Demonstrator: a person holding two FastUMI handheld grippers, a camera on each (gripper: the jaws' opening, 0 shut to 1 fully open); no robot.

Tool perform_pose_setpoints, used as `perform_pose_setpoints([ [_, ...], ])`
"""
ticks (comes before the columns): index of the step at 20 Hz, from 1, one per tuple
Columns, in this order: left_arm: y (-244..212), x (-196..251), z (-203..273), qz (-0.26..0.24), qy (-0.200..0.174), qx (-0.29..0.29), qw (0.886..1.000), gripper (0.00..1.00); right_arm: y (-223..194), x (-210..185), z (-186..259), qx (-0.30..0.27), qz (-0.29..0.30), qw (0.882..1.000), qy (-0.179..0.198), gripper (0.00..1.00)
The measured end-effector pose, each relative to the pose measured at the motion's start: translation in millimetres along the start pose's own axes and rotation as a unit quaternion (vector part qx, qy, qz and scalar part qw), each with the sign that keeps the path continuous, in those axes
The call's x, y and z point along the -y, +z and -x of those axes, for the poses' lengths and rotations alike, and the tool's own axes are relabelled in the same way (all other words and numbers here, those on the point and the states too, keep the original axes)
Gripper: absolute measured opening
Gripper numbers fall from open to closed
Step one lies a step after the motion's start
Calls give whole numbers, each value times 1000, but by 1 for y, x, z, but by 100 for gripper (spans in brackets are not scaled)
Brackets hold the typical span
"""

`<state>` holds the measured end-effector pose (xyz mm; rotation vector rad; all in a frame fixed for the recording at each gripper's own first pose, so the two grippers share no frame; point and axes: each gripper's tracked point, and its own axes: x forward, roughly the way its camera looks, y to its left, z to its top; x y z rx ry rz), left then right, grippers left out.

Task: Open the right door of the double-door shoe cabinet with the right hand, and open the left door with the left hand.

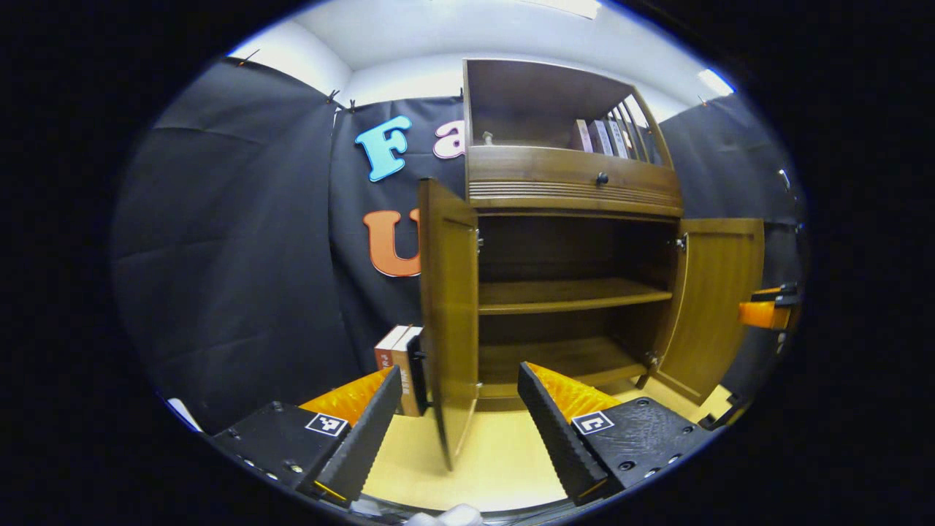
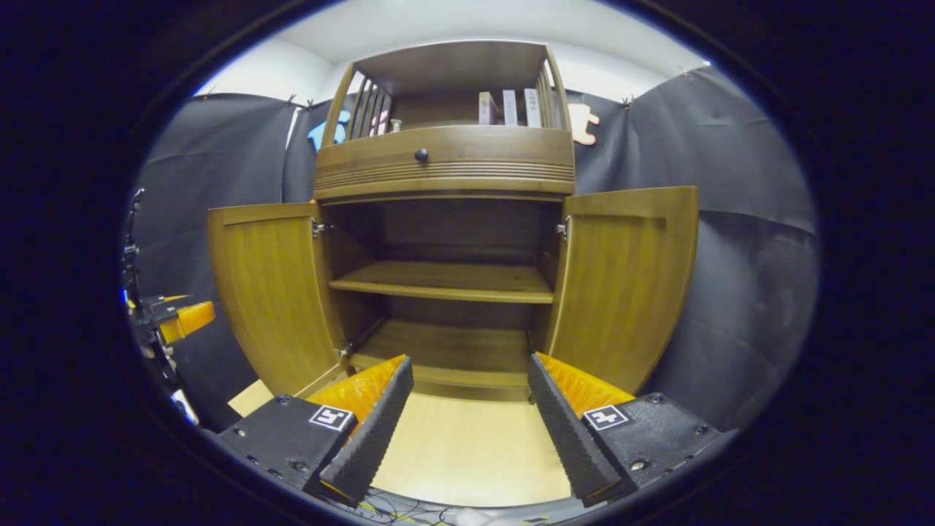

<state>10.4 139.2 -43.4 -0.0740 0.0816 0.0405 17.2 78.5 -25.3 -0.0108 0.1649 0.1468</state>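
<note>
Already both doors are seen swung wide: the left door (image 1: 448, 314) stands edge-on between the left tool's (image 1: 460, 420) spread fingers, nearer it; the right door (image 2: 624, 281) lies up-right of the right tool (image 2: 471, 416), gaping, nothing held.

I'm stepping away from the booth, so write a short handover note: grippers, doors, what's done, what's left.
Left gripper: open, holding nothing, just in front of the left door's edge.
Right gripper: open, holding nothing, facing the cabinet's middle.
Shoe cabinet: left door and right door both swung wide; the shelf shows bare.
Done: both doors are open.
Left: nothing on the doors, it seems; just draw both grippers back.
</note>
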Motion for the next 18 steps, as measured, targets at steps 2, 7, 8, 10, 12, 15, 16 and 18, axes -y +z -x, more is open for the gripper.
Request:
perform_pose_setpoints([
  [2, 2, 17, -4, -2, 8, 9, 1000, 97, 2, 5, 4, 5, -1, 1000, -8, 100],
  [7, 7, 65, -10, -11, -4, 25, 1000, 96, 2, 18, 11, 10, -8, 999, -31, 100],
  [8, 6, 76, -11, -17, -14, 25, 999, 96, 2, 21, 13, 11, -12, 999, -37, 100],
  [10, 2, 93, -13, -27, -34, 19, 999, 100, 1, 25, 15, 11, -14, 999, -44, 99],
  [12, -4, 107, -13, -23, -52, 7, 998, 96, 2, 29, 17, 12, -13, 999, -51, 100],
  [15, -4, 113, -9, -21, -58, 2, 998, 96, 3, 33, 18, 13, -16, 998, -58, 99],
  [16, -2, 111, -8, -24, -56, 4, 998, 100, 2, 33, 18, 13, -16, 998, -59, 99],
  [18, 2, 106, -8, -28, -47, 8, 998, 96, 1, 33, 18, 12, -15, 998, -59, 100],
])
